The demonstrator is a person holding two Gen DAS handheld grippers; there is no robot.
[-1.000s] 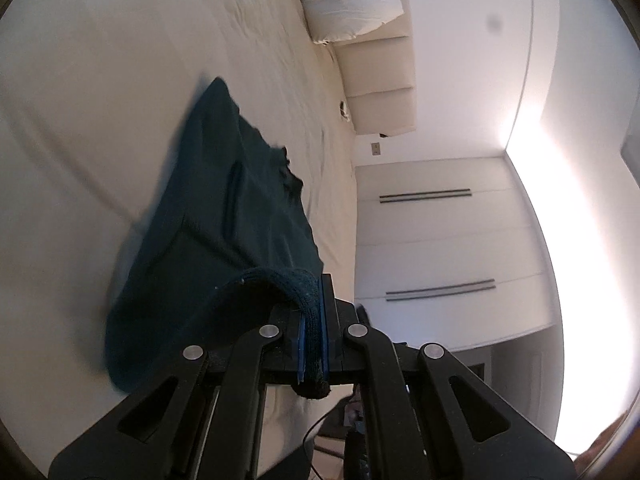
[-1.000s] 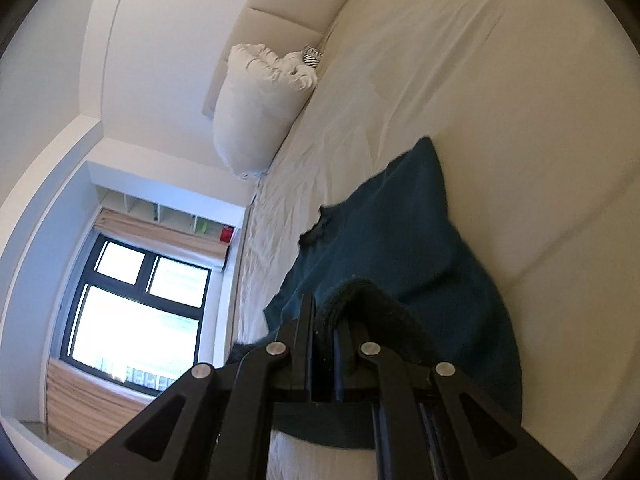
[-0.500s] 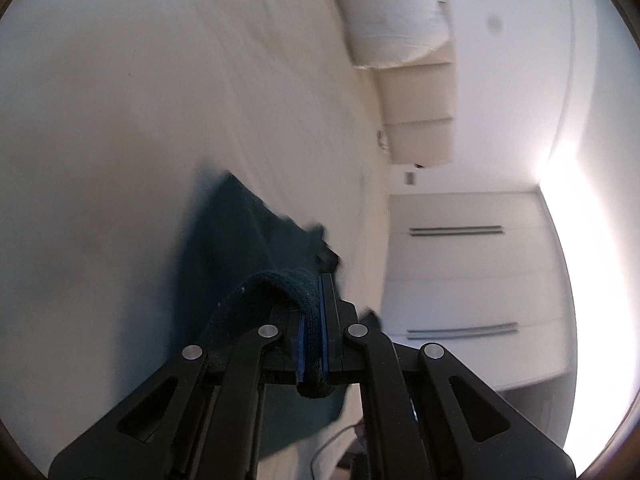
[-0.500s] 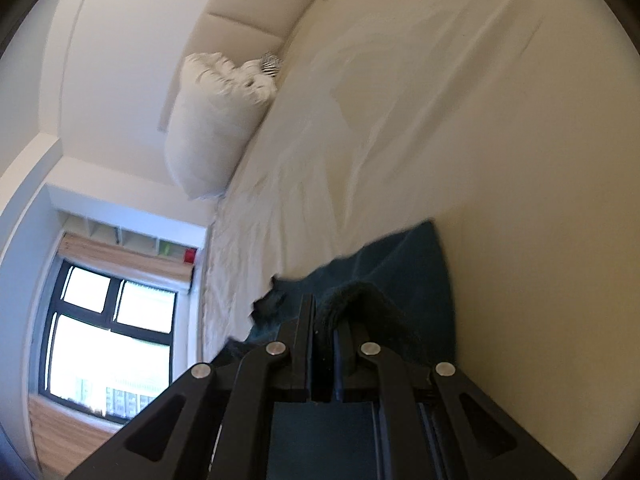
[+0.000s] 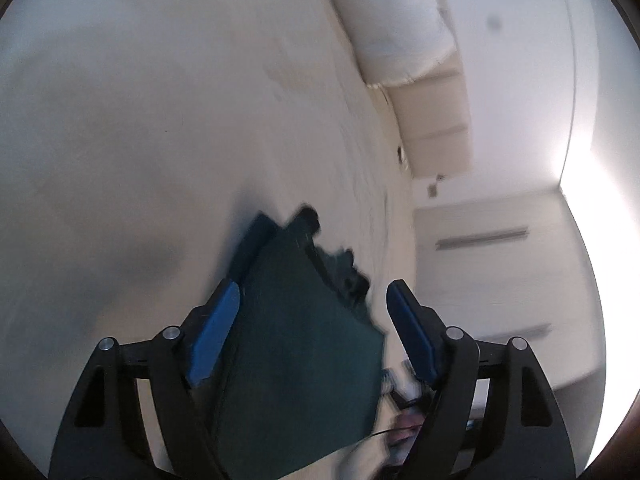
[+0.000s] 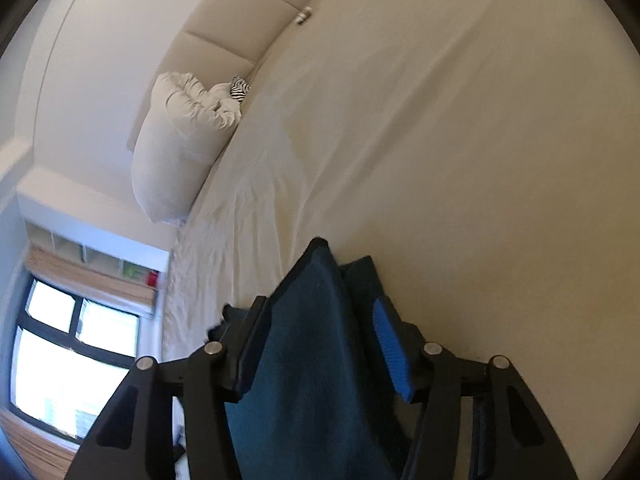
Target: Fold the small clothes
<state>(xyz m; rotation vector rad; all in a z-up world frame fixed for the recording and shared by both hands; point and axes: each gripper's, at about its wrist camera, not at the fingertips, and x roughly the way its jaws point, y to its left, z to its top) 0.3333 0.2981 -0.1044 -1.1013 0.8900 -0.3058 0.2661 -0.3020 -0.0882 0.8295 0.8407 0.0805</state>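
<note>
On cream bed (image 6: 460, 160): teal garment (image 6: 320, 360), folded, near edge; pillow (image 6: 180, 152) by headboard (image 6: 240, 20), window (image 6: 72, 360) beyond. Both jaws wide open, gripping nothing, straddling garment.

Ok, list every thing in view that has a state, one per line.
left gripper: open, fingers apart, holding nothing.
right gripper: open, fingers apart, holding nothing.
dark teal garment: released, lying on the bed between both grippers' fingers, one layer folded over another.
bed sheet: spread out, wrinkled near the pillow.
pillow: propped against the headboard.

Cream bed (image 6: 460, 160), white pillow (image 6: 180, 152), bright window (image 6: 72, 356).
</note>
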